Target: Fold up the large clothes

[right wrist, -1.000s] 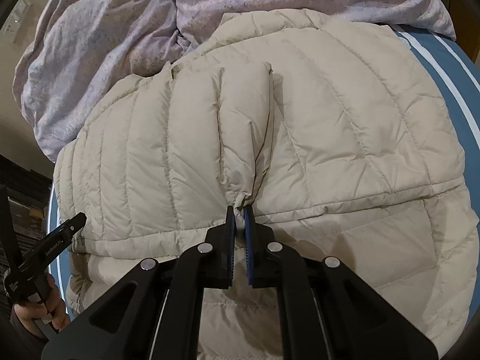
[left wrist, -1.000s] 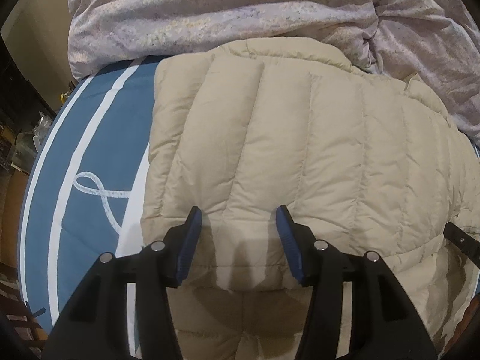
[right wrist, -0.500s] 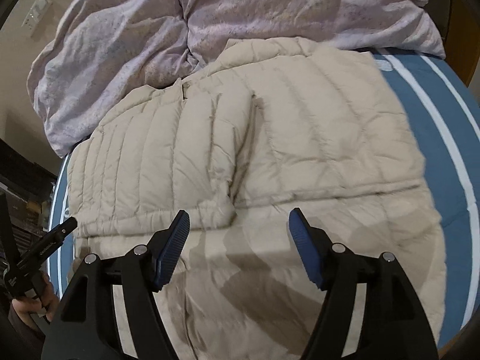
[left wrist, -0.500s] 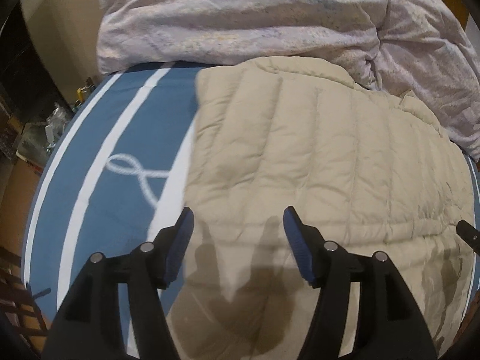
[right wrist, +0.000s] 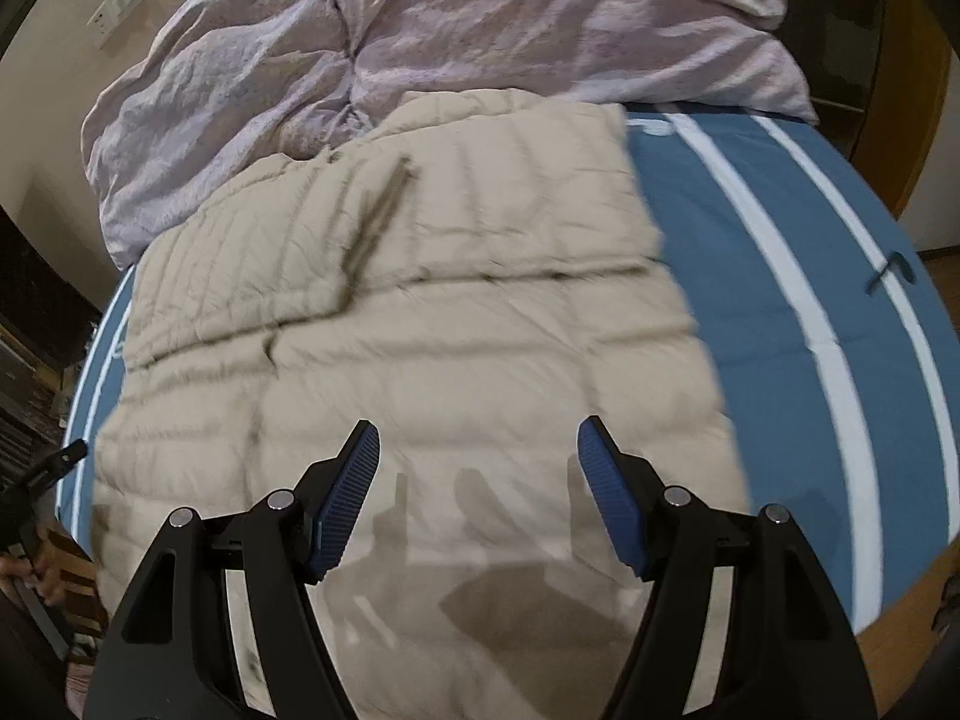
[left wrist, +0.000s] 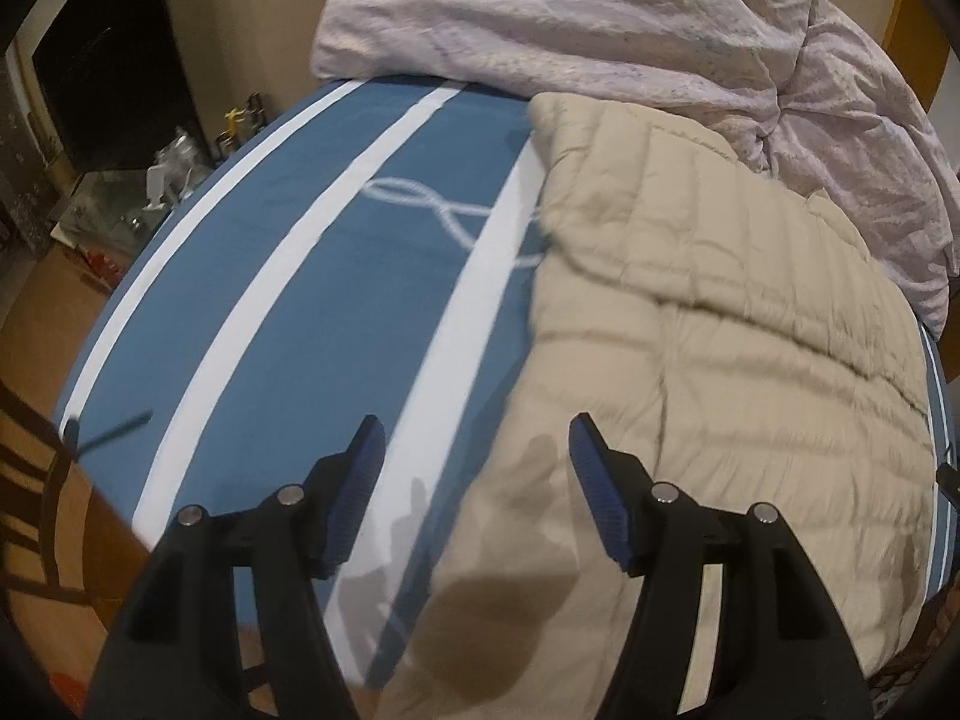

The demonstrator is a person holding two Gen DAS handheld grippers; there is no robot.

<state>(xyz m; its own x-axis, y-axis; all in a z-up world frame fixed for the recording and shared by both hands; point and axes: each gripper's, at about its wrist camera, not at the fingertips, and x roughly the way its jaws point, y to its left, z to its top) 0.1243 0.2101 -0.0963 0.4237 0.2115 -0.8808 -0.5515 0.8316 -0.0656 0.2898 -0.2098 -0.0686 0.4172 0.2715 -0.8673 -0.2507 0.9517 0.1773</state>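
The bed [left wrist: 312,276] carries the jacket [right wrist: 420,360], folded and lying flat below the duvet [right wrist: 420,42], its long axis running twelve to six. The right gripper [right wrist: 478,480] hangs right above it, jaws apart and empty. The left gripper [left wrist: 472,474], likewise apart and empty, straddles the jacket's nine o'clock edge.
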